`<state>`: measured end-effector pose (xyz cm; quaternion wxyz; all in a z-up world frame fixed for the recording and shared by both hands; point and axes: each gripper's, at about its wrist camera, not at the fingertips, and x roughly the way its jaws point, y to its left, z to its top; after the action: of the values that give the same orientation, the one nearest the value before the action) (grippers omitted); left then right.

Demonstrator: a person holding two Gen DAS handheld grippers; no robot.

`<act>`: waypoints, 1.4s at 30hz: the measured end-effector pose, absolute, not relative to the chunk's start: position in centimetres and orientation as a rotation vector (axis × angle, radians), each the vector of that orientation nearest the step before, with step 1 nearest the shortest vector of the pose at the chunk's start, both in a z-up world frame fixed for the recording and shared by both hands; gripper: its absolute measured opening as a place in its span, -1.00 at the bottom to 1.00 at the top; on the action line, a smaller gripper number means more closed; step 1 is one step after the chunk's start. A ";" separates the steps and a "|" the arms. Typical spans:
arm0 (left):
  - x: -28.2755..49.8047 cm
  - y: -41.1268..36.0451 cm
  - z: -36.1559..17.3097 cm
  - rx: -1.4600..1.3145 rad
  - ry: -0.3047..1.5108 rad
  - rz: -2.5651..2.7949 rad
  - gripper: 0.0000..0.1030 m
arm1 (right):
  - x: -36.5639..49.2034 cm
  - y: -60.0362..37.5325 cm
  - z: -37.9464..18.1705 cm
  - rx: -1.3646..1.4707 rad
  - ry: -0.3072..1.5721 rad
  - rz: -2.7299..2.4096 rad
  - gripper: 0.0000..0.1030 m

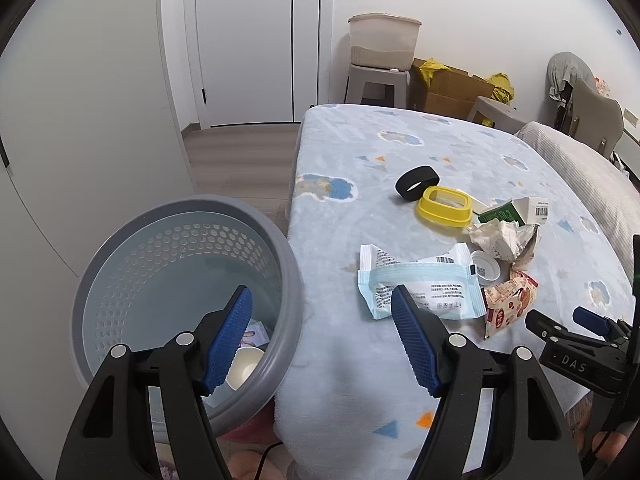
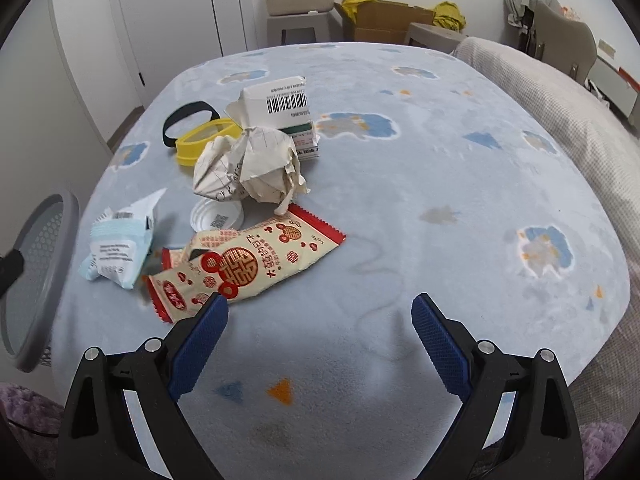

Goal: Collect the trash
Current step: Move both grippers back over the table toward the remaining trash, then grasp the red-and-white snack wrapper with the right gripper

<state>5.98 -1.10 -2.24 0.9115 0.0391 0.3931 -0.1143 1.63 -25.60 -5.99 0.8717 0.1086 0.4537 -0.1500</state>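
Right gripper (image 2: 320, 304) gapes beside red wrapper (image 2: 248, 260), crumpled paper (image 2: 248, 168) behind.

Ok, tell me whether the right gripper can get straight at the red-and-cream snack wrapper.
Probably yes. The right gripper has its jaws open and empty, and the red-and-cream snack wrapper lies flat on the blanket just ahead and left of it, with nothing on top at the near end.

Bare blanket on the bed (image 2: 440, 168) lies clear ahead and right of the right gripper (image 2: 320, 312), trash pile (image 2: 248, 168) crowds its left; grey bin (image 1: 100, 280) mouth stands unobstructed beside the bed edge.
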 end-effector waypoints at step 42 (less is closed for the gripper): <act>6.7 -1.8 -4.0 0.084 0.865 -0.245 0.34 | 1.0 -26.8 -5.3 0.394 0.937 -0.107 -0.42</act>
<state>6.68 -1.77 -3.99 0.8998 0.0405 0.4179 -0.1185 0.98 -26.77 -5.27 0.8722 0.1887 0.4483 -0.0514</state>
